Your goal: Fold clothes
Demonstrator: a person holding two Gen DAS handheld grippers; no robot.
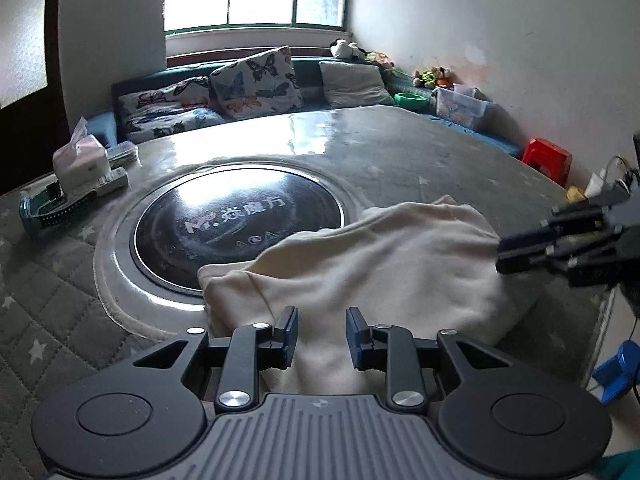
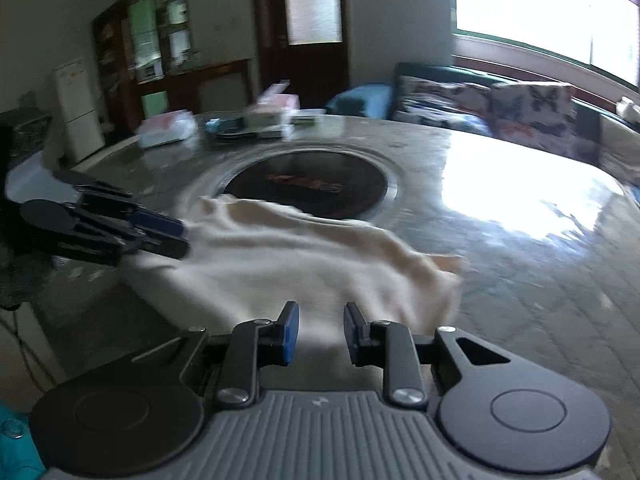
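Left gripper (image 1: 322,334): held low at the near edge of the cloth (image 1: 372,268), fingers parted, cream fabric seen in the gap; no grip is shown.
Right gripper (image 2: 318,334): parted likewise, low over the cloth's other near edge; this view is blurred.
Cloth: rumpled in a loose heap, one edge lapping onto the black round plate (image 1: 240,224) set in the table (image 1: 420,160).
Handling: judged soft, light and limp; a hem or corner is best pinched.
Far: cushions (image 1: 256,80) beyond the plate.
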